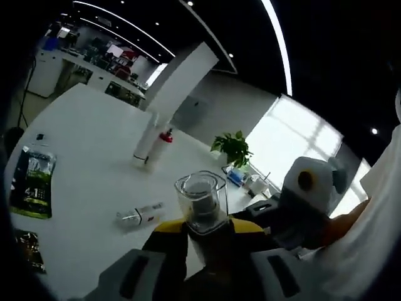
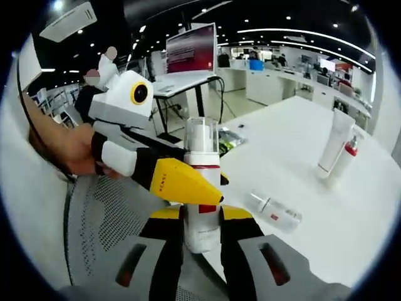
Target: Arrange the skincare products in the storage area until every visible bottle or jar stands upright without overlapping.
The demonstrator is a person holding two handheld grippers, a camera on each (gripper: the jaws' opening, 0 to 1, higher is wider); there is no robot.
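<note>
right gripper view: pump bottle [image 2: 202, 188] upright, clamped between right gripper [image 2: 200, 233] jaws; left gripper [image 2: 188, 185] jaws apparently also closed on it.

Ceiling strip lights [image 1: 280, 39] curve into long arcs under strong fisheye bending in both views. In the left gripper view a bright window [image 1: 294, 135] blows out to white, leaving the foreground dim and the near gripper [image 1: 207, 263] soft and shadowed. The right gripper view is evenly lit, with the white desk [image 2: 326, 207] bright and shadows faint
</note>
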